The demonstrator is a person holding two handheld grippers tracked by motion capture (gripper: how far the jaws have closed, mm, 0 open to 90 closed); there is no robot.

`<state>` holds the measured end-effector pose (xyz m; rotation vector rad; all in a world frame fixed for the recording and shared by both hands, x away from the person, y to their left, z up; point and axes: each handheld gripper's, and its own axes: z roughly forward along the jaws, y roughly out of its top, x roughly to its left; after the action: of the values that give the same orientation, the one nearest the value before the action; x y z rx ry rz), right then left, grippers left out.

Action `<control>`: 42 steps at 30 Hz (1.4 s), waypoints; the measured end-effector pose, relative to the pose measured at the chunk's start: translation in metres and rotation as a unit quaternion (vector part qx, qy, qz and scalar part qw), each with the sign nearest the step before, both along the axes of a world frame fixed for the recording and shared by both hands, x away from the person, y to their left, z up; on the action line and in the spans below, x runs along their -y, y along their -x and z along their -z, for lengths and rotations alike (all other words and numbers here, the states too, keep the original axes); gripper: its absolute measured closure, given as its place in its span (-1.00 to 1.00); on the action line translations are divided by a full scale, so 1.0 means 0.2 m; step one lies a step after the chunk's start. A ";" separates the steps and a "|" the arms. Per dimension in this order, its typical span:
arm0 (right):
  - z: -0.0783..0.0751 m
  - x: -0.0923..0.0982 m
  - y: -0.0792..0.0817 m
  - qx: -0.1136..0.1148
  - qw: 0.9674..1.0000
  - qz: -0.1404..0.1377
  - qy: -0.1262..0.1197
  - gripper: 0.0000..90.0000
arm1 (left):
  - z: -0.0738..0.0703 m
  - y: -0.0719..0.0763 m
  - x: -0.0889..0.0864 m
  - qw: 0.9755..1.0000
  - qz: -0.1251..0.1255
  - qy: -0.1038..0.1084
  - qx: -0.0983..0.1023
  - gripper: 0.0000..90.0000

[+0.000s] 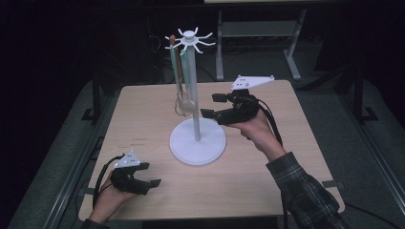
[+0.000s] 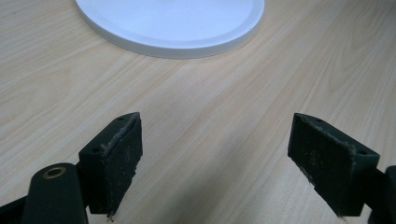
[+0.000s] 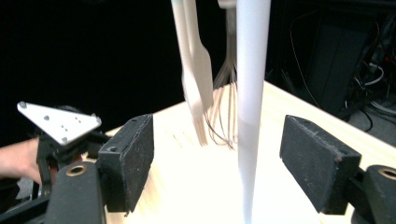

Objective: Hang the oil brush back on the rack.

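Utensil stand (image 1: 197,114) sits mid-table (image 1: 143,105), white round base, thin pole, hook crown on top. Whisk (image 1: 183,102) and a pale fork-like utensil (image 3: 196,79) hang from the hooks, just beside the pole. Right gripper (image 1: 215,106) close to the pole, tongs spread, nothing pinched. Left gripper (image 1: 152,175) at the near-left table edge, well apart from the stand, tongs spread over bare wood

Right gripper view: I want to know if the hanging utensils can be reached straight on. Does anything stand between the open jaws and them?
Yes. The rack's white pole rises between the right gripper and the hanging fork and whisk behind it.
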<state>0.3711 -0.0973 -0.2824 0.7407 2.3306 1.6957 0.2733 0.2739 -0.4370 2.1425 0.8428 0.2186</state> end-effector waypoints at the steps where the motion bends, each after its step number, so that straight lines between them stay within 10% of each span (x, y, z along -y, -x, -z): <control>1: 0.01 0.01 0.00 0.001 1.000 0.001 0.003 -0.45 | 0.00 0.00 0.00 1.000 0.000 0.000 0.000 -0.62; 17: 0.26 0.13 0.08 -0.013 0.997 0.049 0.051 -0.57 | 0.00 -0.03 -0.02 1.000 0.010 -0.007 0.010 -0.64; 42: 0.61 0.35 0.25 -0.059 0.984 0.129 0.106 -0.66 | 0.03 -0.02 -0.02 0.999 0.022 -0.030 0.009 -0.66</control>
<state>0.3209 -0.1673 -0.4037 1.0706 2.3220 1.3056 0.2776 0.2776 -0.4422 2.2083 0.7868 0.2433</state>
